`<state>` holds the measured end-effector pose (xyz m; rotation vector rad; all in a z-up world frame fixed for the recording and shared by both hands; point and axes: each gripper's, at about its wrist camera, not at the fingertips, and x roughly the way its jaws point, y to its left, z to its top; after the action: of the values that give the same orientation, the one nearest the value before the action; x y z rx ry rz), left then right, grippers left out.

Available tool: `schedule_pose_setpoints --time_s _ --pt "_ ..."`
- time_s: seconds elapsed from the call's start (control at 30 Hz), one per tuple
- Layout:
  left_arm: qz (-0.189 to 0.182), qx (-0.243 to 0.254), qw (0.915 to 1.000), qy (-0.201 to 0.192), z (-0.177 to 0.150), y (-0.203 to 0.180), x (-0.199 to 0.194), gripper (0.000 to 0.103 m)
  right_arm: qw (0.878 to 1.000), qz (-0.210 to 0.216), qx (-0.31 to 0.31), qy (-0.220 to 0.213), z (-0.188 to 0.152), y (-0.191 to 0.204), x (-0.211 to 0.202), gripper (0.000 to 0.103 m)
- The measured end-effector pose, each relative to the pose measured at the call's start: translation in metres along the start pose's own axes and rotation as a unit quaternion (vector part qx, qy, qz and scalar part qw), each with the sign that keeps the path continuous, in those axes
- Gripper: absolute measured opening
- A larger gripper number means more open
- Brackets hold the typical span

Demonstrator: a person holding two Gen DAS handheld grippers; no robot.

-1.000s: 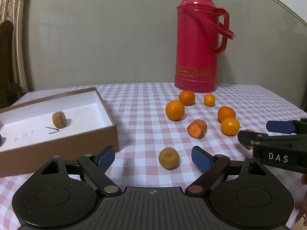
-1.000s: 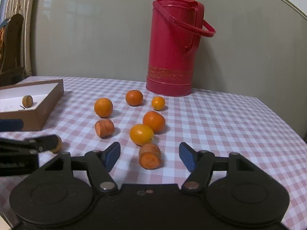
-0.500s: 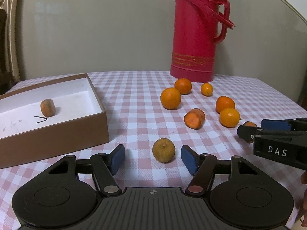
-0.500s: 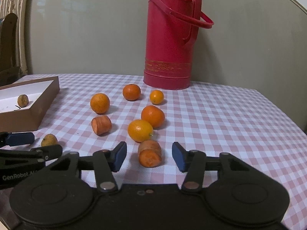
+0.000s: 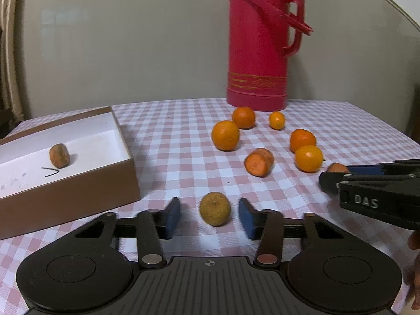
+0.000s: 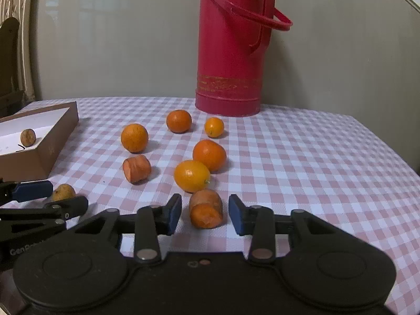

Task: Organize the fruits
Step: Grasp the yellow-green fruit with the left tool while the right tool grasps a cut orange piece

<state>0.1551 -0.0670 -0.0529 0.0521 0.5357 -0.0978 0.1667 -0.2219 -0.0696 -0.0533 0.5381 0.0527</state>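
Pink-and-white checked bench (image 5: 183,120) carries everything. The tall red plastic thermos flask (image 5: 256,52) stands upright at the back, handle to its right. The shallow brown cardboard box with white inside (image 5: 78,191) sits at the left, well apart from the flask. We read the left hand-held gripper (image 5: 209,218) as low over the cloth just right of the box's near corner. Its blue pads are apart and have just been closing, with cloth showing on both sides of the fruit between them. We read the right hand-held gripper (image 6: 205,214) as beside it, to the right. Its jaws have also just been closing and are nearly on the piece between them, but narrow slivers of cloth still show each side, so no clamp as far as we see. The cluster of five orange citrus fruits (image 5: 225,135) lies loose mid-bench in front of the flask. A cut orange carrot chunk (image 5: 259,162) lies on its side just this side of the cluster. A second carrot stub (image 6: 206,208), cut face toward the camera, lies between the right pads. The dull yellow-brown round fruit (image 5: 215,208) sits on the cloth between the left pads. A small brownish shrivelled piece (image 5: 59,155) is inside the box, on its white floor.
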Motion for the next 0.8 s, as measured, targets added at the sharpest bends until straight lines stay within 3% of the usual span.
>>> schedule_pose_setpoints --time_s 0.07,0.8 --pt "-0.013 0.006 0.9999 -0.002 0.0 -0.002 -0.001 0.026 1.0 -0.002 -0.001 0.002 -0.001 0.001 0.0 0.02" --pt "-0.018 -0.009 0.9996 -0.018 0.002 0.009 -0.02 0.025 1.0 -0.007 0.001 -0.021 0.004 -0.005 -0.02 0.02"
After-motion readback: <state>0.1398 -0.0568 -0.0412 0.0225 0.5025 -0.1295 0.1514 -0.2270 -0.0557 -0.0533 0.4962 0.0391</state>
